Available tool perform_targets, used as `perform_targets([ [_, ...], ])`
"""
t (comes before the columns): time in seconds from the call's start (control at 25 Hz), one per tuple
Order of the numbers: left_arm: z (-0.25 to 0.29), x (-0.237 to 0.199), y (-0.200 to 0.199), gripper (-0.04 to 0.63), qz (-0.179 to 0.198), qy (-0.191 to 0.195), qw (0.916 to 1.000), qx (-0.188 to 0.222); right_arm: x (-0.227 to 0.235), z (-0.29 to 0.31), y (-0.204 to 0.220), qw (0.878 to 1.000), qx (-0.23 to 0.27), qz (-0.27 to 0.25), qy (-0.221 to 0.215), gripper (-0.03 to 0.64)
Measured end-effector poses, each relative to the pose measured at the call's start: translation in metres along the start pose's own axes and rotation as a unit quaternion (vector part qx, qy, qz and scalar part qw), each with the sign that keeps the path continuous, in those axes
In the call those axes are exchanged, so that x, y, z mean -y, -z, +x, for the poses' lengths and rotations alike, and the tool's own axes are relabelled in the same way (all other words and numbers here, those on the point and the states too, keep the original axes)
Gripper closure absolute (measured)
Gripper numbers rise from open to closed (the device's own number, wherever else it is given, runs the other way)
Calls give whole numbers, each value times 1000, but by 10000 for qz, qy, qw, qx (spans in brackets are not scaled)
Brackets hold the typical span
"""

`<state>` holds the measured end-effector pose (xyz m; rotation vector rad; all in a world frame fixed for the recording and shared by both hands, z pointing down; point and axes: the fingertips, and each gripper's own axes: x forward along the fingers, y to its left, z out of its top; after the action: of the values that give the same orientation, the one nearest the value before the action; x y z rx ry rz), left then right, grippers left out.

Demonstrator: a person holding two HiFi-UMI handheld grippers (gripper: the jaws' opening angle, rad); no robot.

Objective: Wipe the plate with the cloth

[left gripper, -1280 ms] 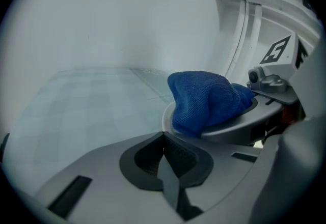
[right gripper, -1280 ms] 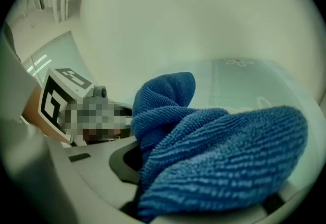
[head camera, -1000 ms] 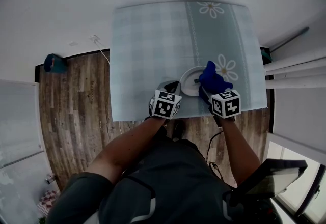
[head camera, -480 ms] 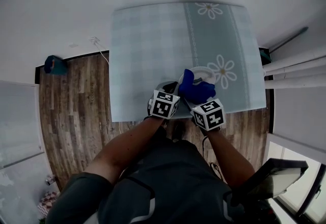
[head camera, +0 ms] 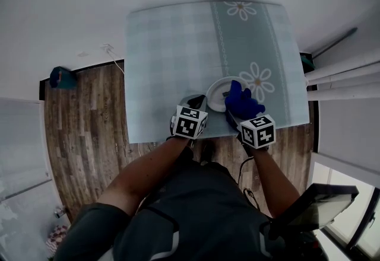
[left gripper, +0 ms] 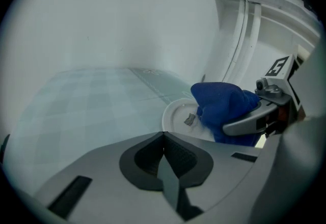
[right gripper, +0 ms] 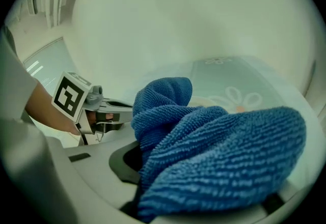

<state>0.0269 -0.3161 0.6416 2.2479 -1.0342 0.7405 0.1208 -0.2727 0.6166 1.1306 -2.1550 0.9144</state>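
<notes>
A white plate (head camera: 217,88) sits near the front edge of the table, with a small grey scrap (left gripper: 189,120) lying on it. My right gripper (head camera: 236,109) is shut on a bunched blue cloth (head camera: 241,100), which rests on the plate's right half. In the right gripper view the cloth (right gripper: 214,151) covers the jaws. My left gripper (head camera: 198,101) is shut with nothing between its jaws, just off the plate's left rim. From the left gripper view, the plate (left gripper: 177,114) and cloth (left gripper: 224,103) lie ahead to the right of the closed jaws.
The table (head camera: 172,46) wears a pale checked cloth with daisy prints. The person stands at its front edge. On the wooden floor at the left lie a white cable (head camera: 116,54) and a teal object (head camera: 61,75). White pipes (head camera: 341,79) run at the right.
The right gripper swept the cloth left across the plate, then back to the right side. The left gripper stayed put beside the plate.
</notes>
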Motion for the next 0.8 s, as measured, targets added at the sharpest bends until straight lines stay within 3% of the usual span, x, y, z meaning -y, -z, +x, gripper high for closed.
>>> perform_targets([
  [0.24, -2, 4, 1, 586, -5, 10, 10000, -19, 45, -24, -6, 9988, 97, 280, 398, 512],
  [0.48, 2, 0, 2, 584, 2, 10, 10000, -13, 62, -8, -66, 9970, 541, 152, 525, 512],
  [0.64, -2, 2, 1, 585, 12, 18, 10000, -3, 74, 15, -79, 9967, 377, -65, 713, 511],
  [0.8, -3, 4, -1, 584, 45, 12, 10000, 27, 73, 14, -60, 9970, 185, -243, 715, 511],
])
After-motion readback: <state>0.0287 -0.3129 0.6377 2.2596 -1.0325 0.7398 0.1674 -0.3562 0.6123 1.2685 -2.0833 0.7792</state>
